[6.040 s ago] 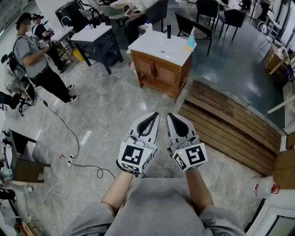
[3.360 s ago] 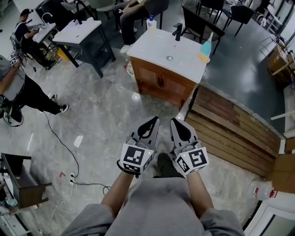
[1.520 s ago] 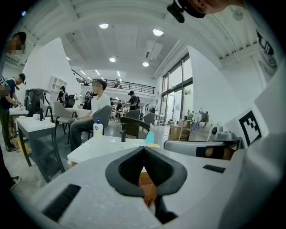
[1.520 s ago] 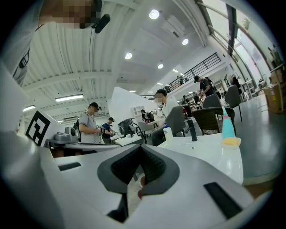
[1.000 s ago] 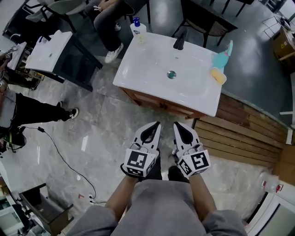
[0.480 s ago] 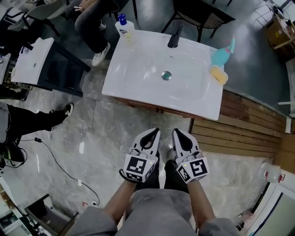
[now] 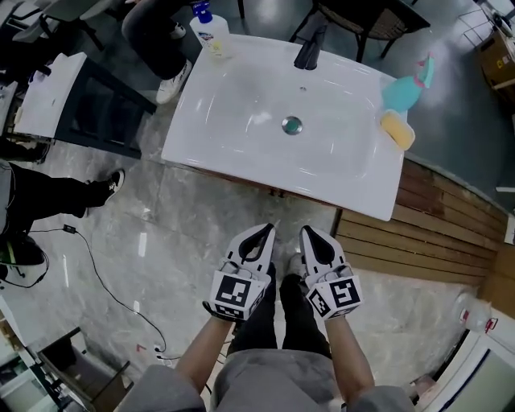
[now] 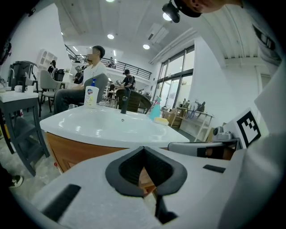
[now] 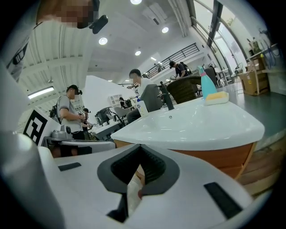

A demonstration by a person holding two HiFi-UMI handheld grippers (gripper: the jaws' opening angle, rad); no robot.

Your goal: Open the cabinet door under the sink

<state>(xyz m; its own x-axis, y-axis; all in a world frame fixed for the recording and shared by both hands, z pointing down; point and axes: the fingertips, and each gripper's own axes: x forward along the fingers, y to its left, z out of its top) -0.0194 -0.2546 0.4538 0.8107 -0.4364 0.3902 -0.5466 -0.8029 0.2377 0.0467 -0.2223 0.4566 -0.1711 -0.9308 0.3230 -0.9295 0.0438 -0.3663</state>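
Left gripper and right gripper, both with jaws clenched on nothing, hover side by side above the marble floor, tips aimed at the near edge of the white sink. The wooden cabinet stands beneath the basin (from the head view only a sliver shows under the rim), near the tips but apart from them. On the sink sit a soap bottle far left, a black faucet, then a teal bottle and yellow sponge at right.
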